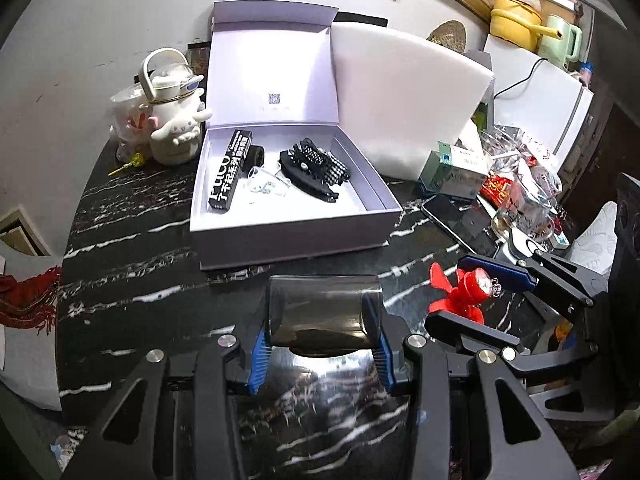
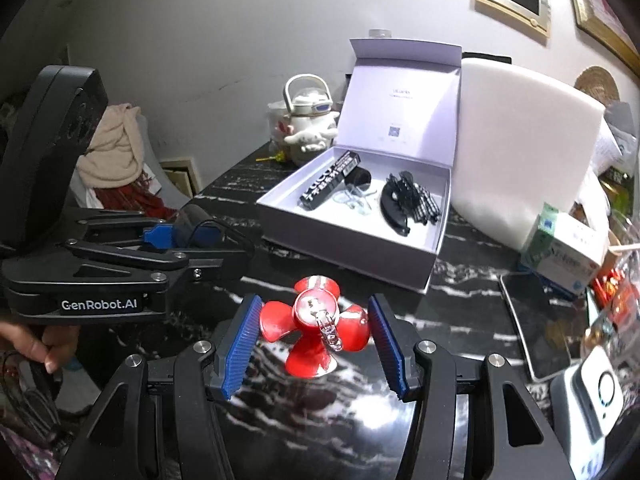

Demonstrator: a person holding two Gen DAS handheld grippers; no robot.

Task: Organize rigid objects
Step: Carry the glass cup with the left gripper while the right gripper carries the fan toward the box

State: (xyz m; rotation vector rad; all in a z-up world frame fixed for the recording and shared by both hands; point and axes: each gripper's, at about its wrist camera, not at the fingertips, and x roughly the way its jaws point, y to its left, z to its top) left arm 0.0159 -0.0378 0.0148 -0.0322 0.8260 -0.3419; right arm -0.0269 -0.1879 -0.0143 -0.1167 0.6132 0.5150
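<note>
left gripper (image 1: 322, 354) clamps dark cylinder (image 1: 322, 312), underside hidden; right gripper (image 2: 316, 344) grips red flower clip (image 2: 316, 326).

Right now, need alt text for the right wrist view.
The right gripper holds a red flower-shaped clip between its blue jaws, above a black marble table. Beyond stands an open white box holding black hair accessories; the left gripper at left grips a dark object.

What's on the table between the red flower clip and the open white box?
Nothing: only bare black marble table lies between the red flower clip and the white box, seen in the right wrist view.
</note>
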